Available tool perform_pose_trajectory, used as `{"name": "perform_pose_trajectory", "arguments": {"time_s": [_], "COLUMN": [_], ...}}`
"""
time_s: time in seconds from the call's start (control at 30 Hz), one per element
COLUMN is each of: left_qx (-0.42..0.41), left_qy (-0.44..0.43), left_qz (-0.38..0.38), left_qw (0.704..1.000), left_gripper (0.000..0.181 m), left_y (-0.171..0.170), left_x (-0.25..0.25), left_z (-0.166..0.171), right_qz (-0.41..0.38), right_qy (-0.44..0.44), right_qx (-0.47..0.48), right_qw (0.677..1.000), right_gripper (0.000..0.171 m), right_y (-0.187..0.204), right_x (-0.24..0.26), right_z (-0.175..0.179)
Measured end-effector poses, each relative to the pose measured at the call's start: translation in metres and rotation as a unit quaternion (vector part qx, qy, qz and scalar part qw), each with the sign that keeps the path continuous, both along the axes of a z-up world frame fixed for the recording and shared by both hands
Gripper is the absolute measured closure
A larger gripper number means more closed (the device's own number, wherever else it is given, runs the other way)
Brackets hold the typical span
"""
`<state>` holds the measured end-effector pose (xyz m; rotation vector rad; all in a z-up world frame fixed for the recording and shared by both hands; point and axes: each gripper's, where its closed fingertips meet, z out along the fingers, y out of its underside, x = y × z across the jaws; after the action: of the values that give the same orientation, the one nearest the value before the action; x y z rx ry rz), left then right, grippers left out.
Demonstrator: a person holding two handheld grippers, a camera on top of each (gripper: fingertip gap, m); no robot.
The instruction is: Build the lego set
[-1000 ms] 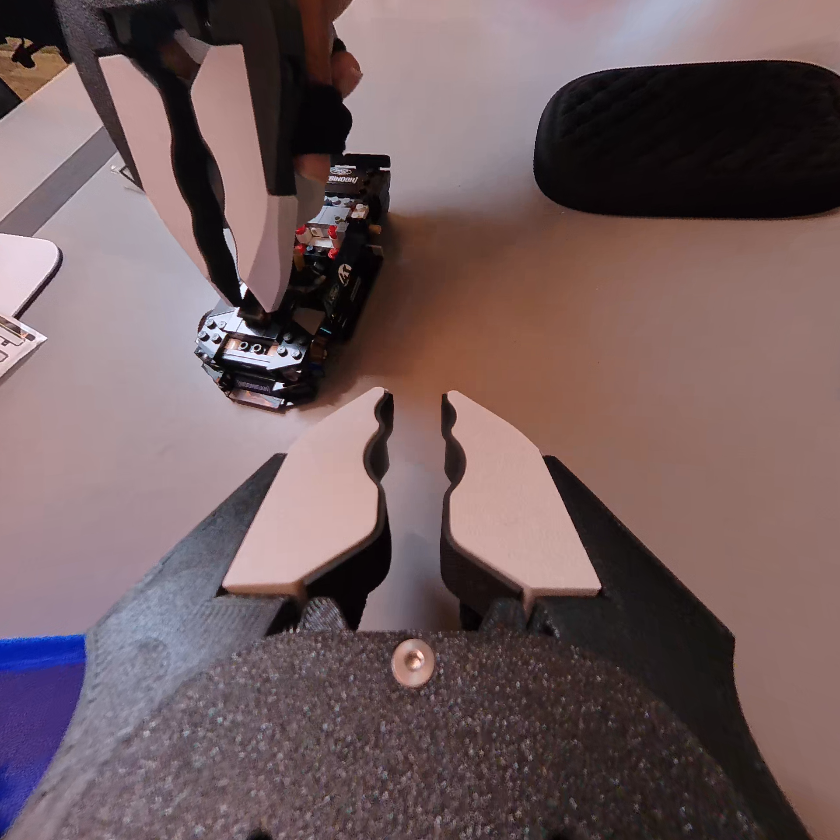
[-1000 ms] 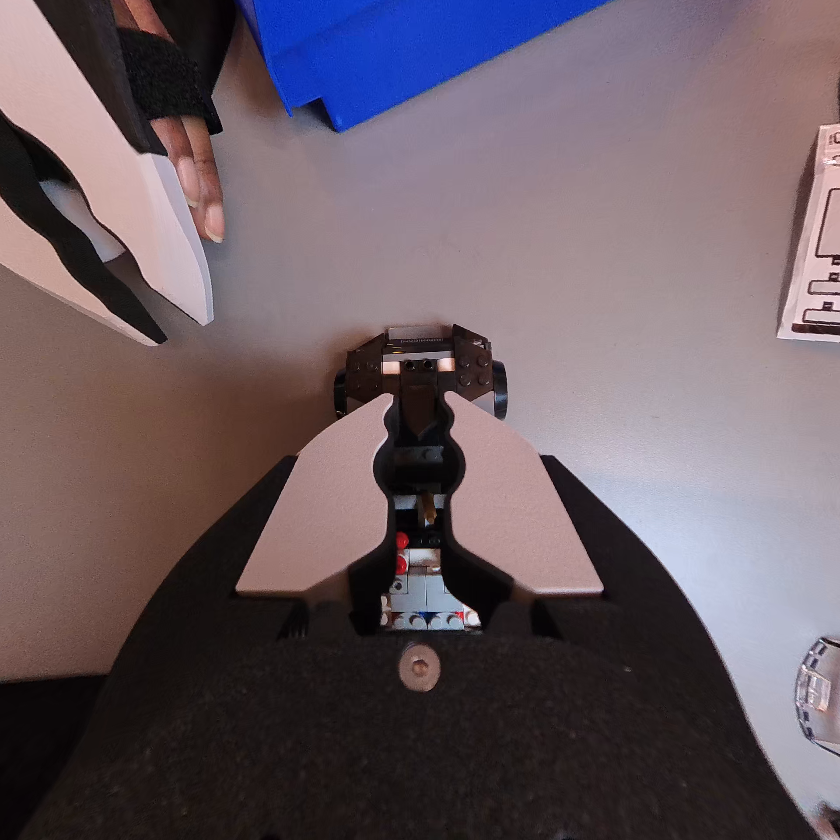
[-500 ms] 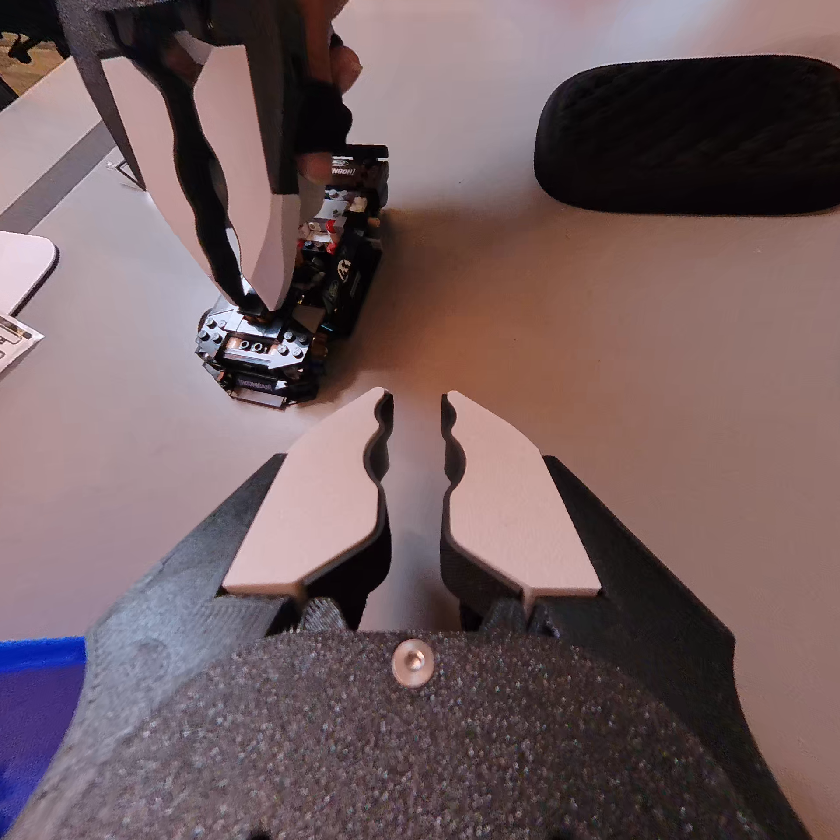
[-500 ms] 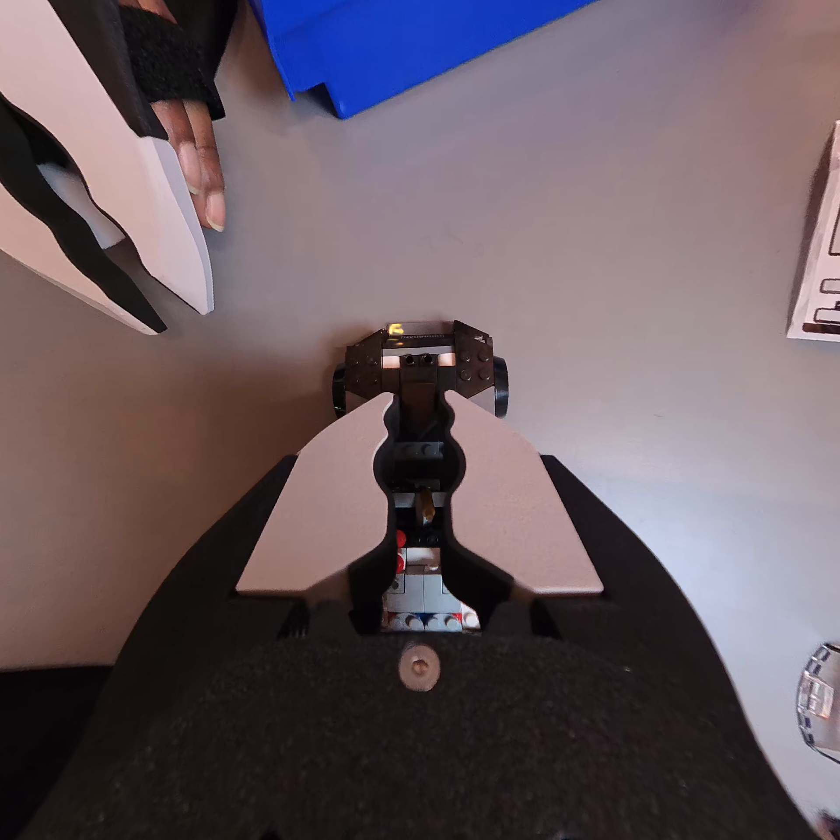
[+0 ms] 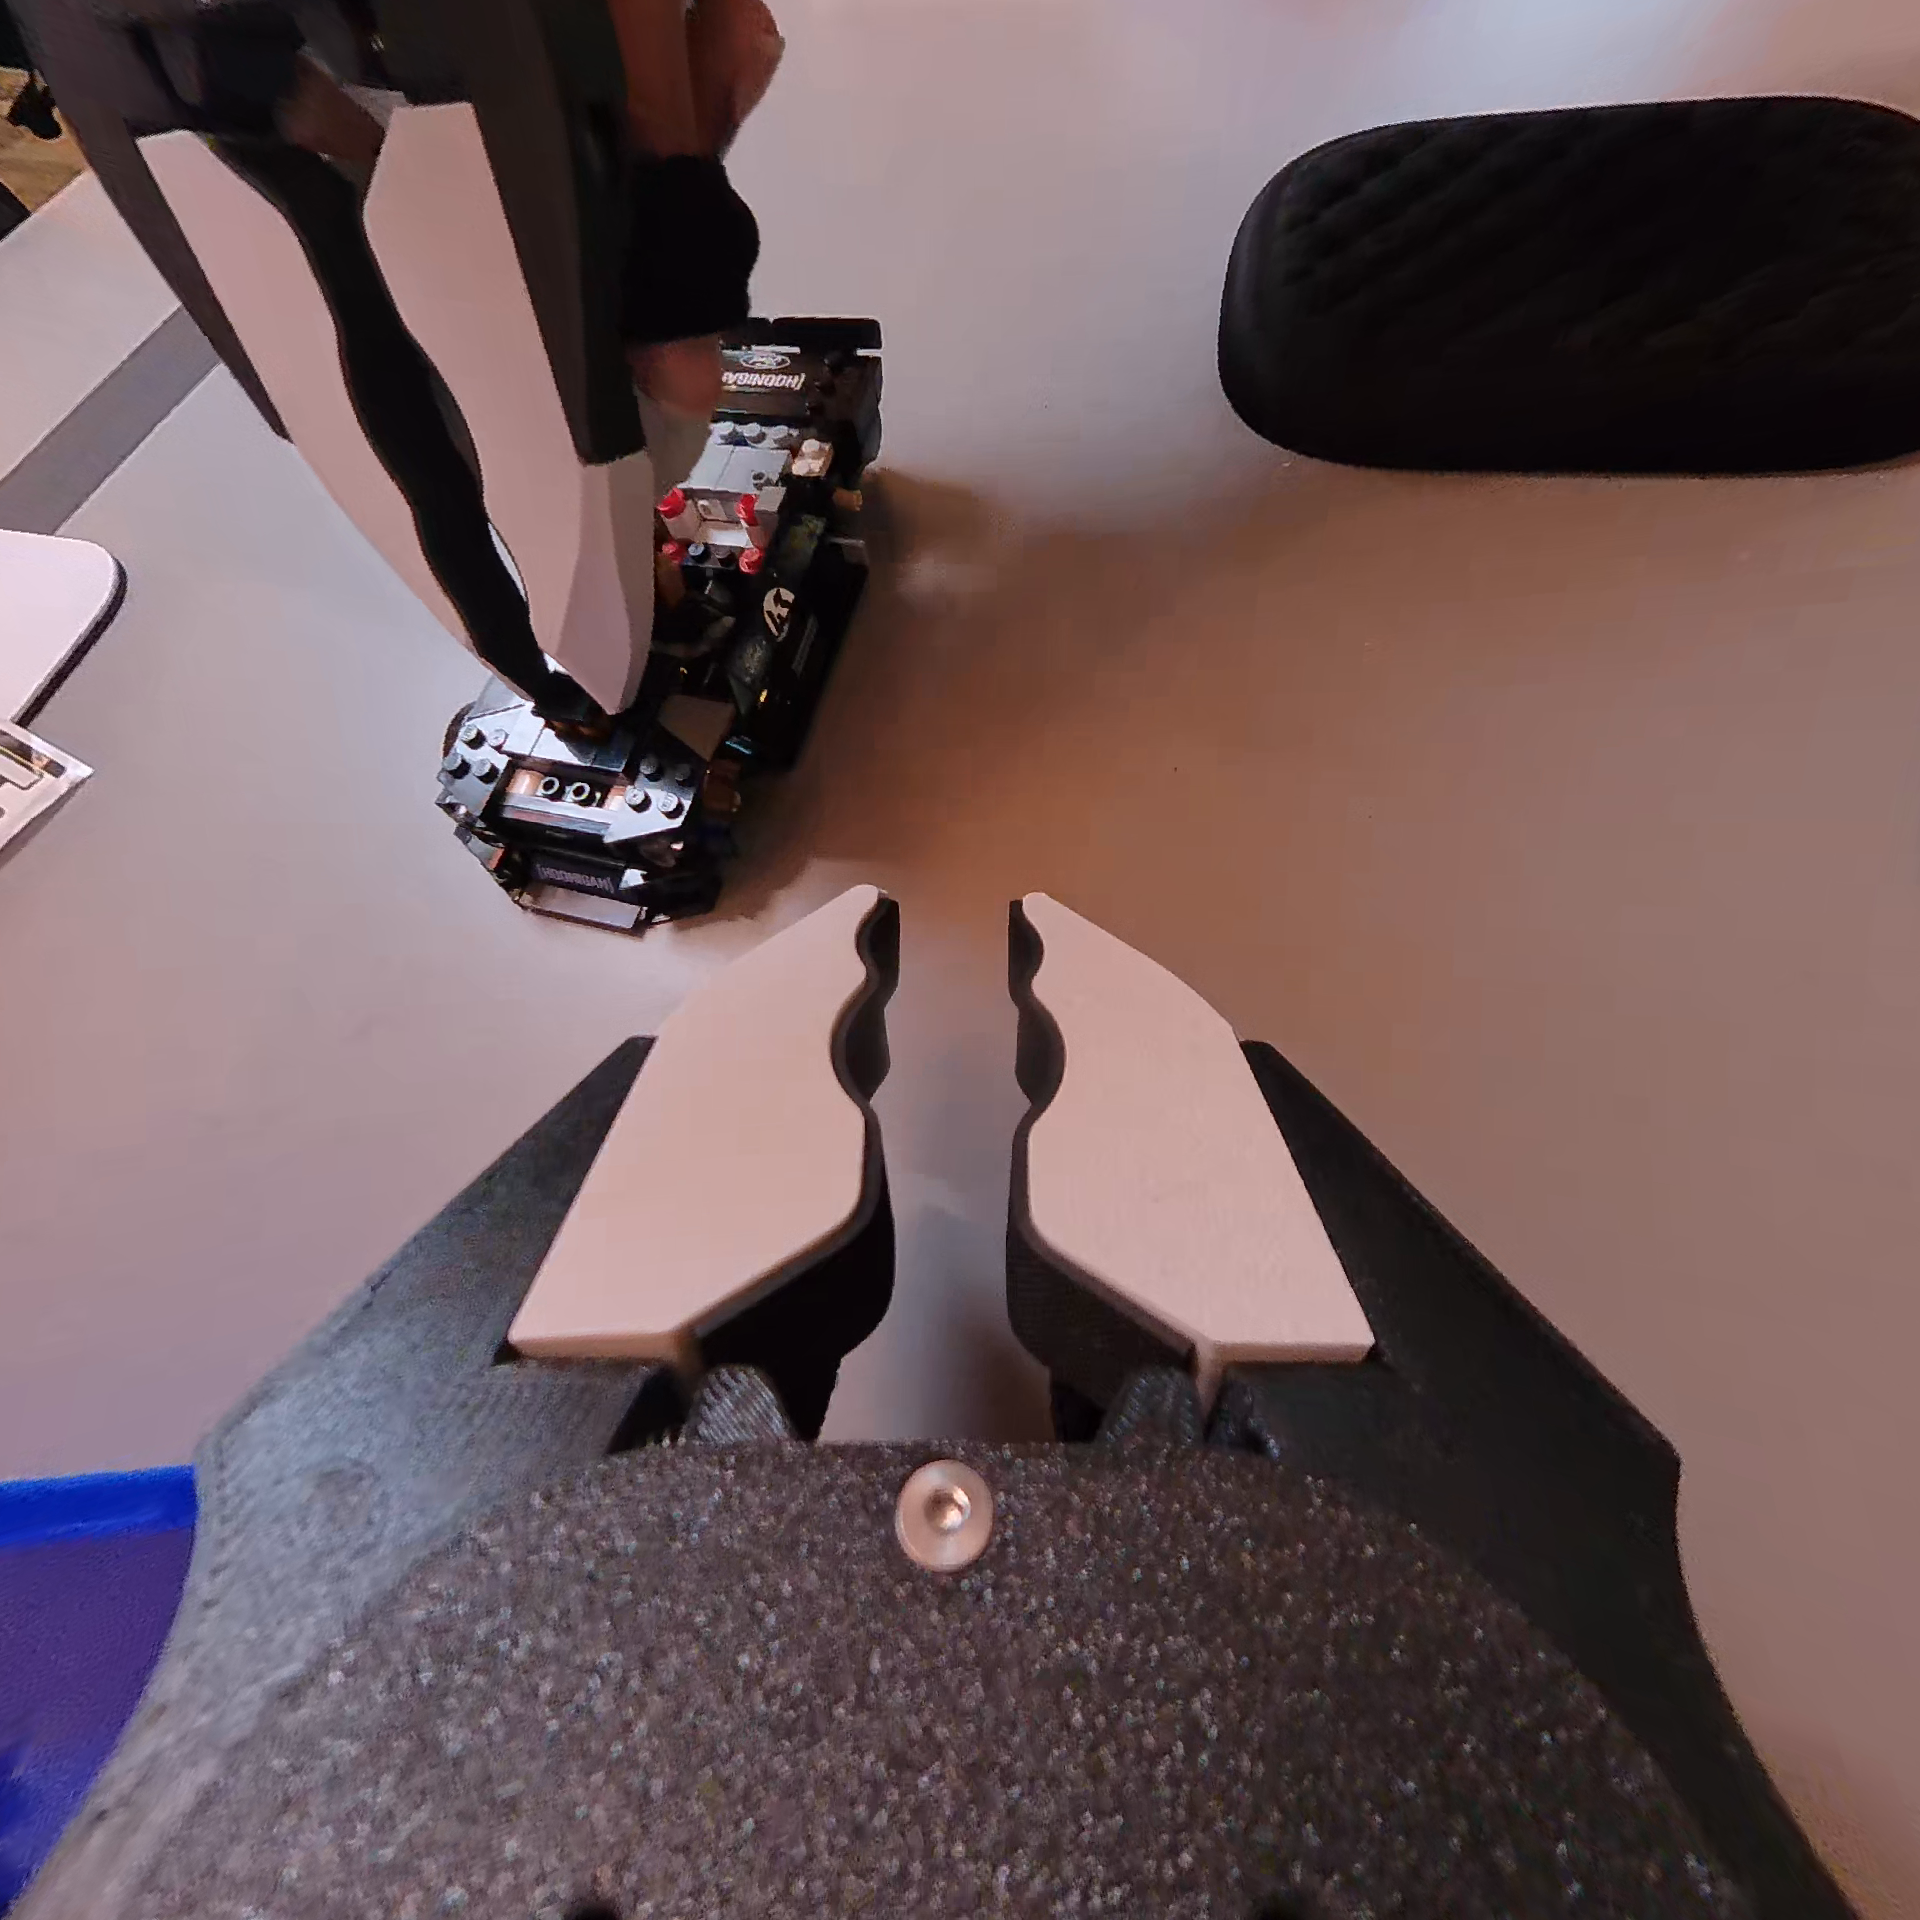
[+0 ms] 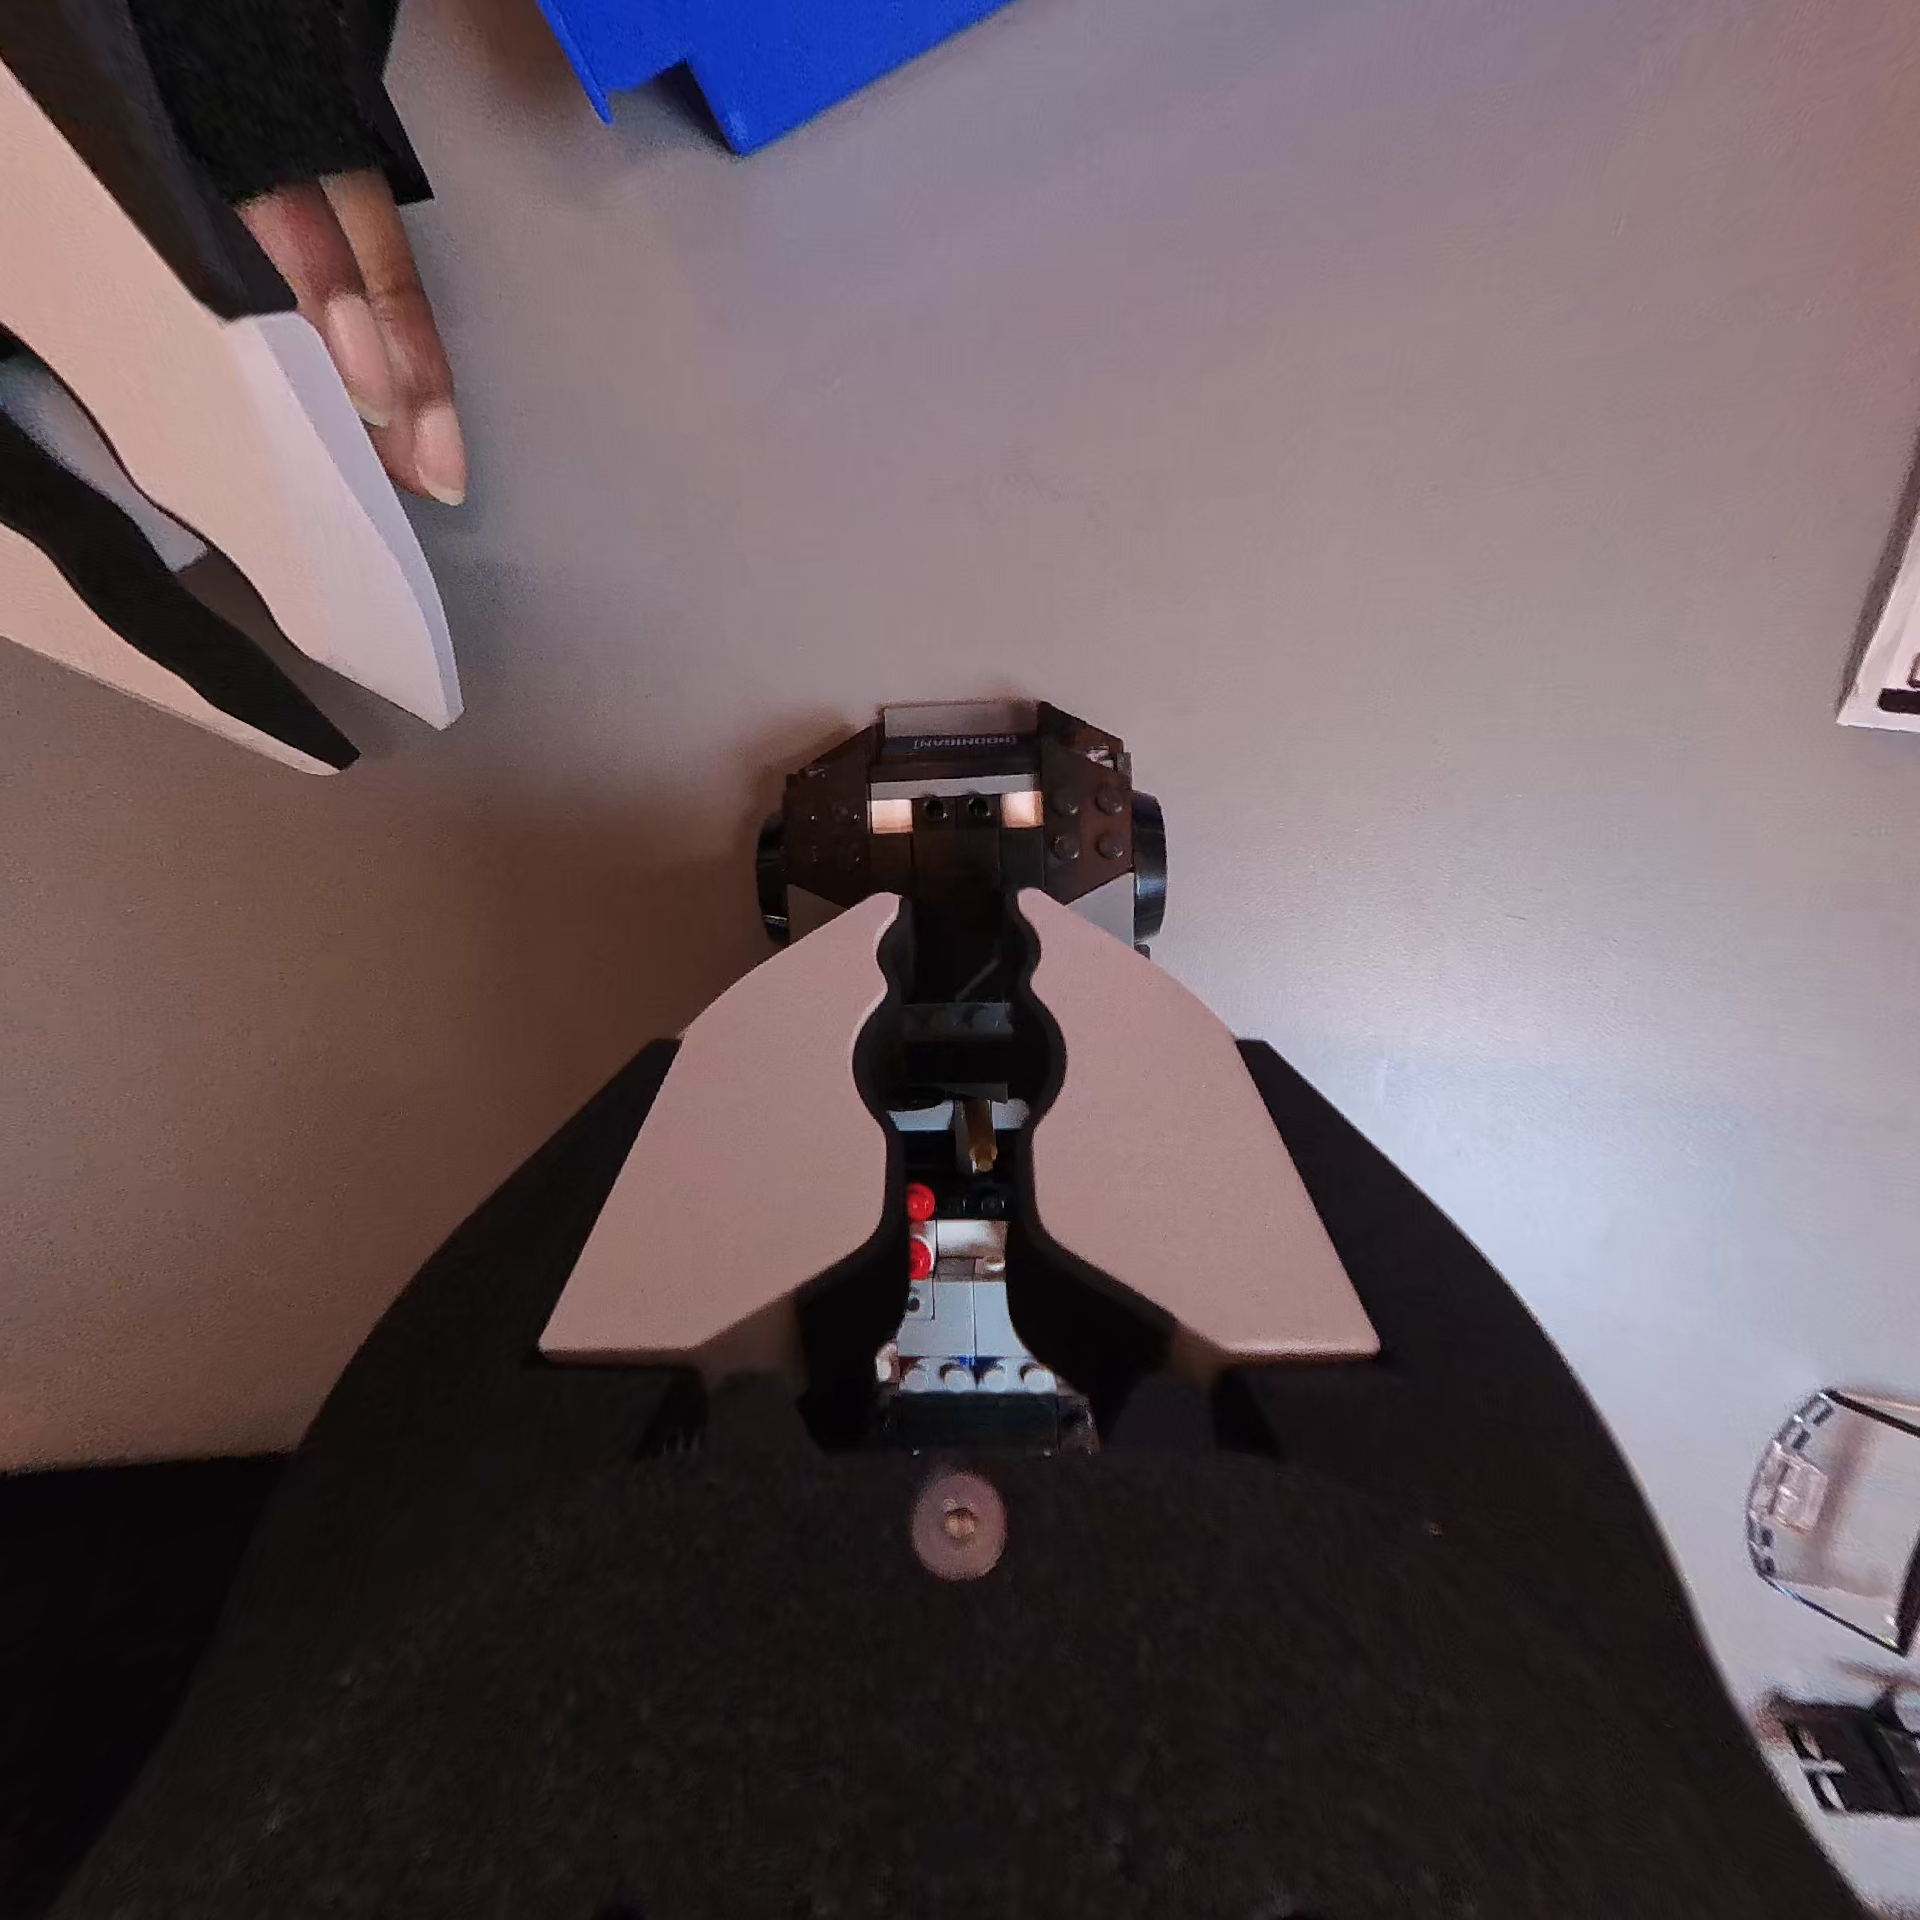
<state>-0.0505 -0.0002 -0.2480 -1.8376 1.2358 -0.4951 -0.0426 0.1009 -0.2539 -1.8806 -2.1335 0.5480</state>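
Fingers (image 5: 1122, 1122) of the left gripper (image 5: 943, 914) are standing a little apart with nothing between them, hovering over bare surface (image 5: 1351, 831) just beside the nose of the lego car (image 5: 727, 623). Those of the right gripper (image 6: 958, 896) are reaching down onto the car's front section; a narrow gap is showing between the tips, with dark bricks filling it. In the left wrist view the tips seem to be pinching a small dark piece (image 5: 566, 698) or pressing it onto the hood, but I cannot tell whether they are really clamping it.

As for progress, the car is looking well along: black bodywork, wheels, a studded front end and a grey and red engine block are sitting in place. The middle is lying open on top, so I judge the roof and glazing are yet to go on. A clear windscreen piece (image 6: 1839, 1517) and a small black part (image 6: 1860, 1756) are waiting loose near one edge of the surface, beside the instruction sheet (image 6: 1886, 623). A blue bin (image 6: 769, 52) is sitting at another edge, well apart from the car, and a black padded rest (image 5: 1579, 281) is lying across from it.

The right gripper is coming in steeply from above, pointing lengthwise along the car. The left one is lying low and tilted forward, aimed past the car's nose, seemingly idle.
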Motion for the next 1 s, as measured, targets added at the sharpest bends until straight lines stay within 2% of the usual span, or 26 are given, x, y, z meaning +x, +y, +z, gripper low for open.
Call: {"name": "perform_pose_trajectory", "arguments": {"time_s": [0.23, 0.3, 0.4, 0.67, 0.83, 1.0], "left_qx": [0.009, 0.01, 0.009, -0.001, -0.001, 0.013], "left_qy": [-0.002, -0.01, -0.017, -0.026, -0.04, -0.054], "left_qz": [0.0, 0.002, 0.006, 0.02, 0.037, 0.055], "left_qw": [1.0, 1.0, 1.0, 0.999, 0.998, 0.997], "left_gripper": [0.161, 0.161, 0.162, 0.164, 0.164, 0.164], "left_y": [-0.001, 0.0, 0.002, 0.007, 0.012, 0.019], "left_x": [0.0, 0.0, 0.0, -0.003, -0.005, -0.007], "left_z": [0.003, 0.006, 0.007, 0.007, 0.011, 0.018], "right_qz": [0.008, 0.006, -0.012, -0.09, -0.13, -0.169], "right_qy": [-0.026, -0.013, 0.037, 0.168, 0.161, 0.147], "right_qx": [0.028, 0.029, 0.017, 0.038, 0.115, 0.143], "right_qw": [0.999, 0.999, 0.999, 0.981, 0.972, 0.964], "right_gripper": [0.155, 0.148, 0.14, 0.134, 0.134, 0.128], "right_y": [0.0, 0.0, -0.001, 0.003, -0.001, -0.009], "right_x": [0.0, -0.001, -0.007, 0.004, 0.043, 0.078], "right_z": [0.0, 0.001, 0.011, 0.037, 0.021, 0.002]}}
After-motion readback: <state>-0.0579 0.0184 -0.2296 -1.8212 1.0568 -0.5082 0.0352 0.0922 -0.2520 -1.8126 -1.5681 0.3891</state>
